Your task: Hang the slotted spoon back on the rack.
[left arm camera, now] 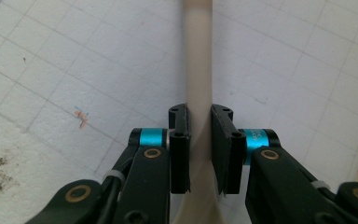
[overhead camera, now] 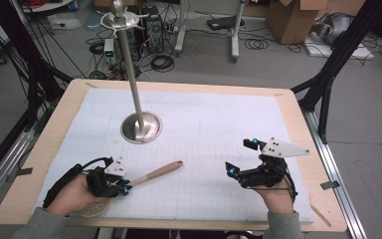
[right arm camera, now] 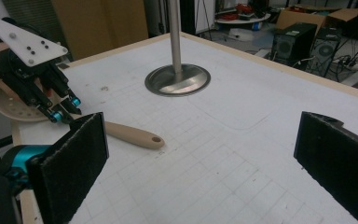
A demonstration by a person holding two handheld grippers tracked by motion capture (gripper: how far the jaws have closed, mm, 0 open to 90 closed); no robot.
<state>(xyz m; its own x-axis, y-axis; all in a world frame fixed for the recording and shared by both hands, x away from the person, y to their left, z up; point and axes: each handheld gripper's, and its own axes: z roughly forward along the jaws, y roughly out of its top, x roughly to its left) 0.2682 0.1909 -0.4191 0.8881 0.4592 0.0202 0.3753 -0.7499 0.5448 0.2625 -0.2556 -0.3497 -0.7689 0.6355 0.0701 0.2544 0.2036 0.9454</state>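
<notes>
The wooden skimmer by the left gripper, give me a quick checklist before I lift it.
1. Left gripper closed on the skimmer handle: ok, both pads press its sides.
2. Grip centred in the jaws: ok, the handle runs straight between them.
3. Handle's free end touching nothing: ok, it lies on the white mat with open space around it.
4. Metal stand out of the way: ok, it stands farther back on the mat.
5. Right gripper out of the way: ok, open and off to the side.
6. Perforated head free: cannot tell, the hand hides most of it.
</notes>
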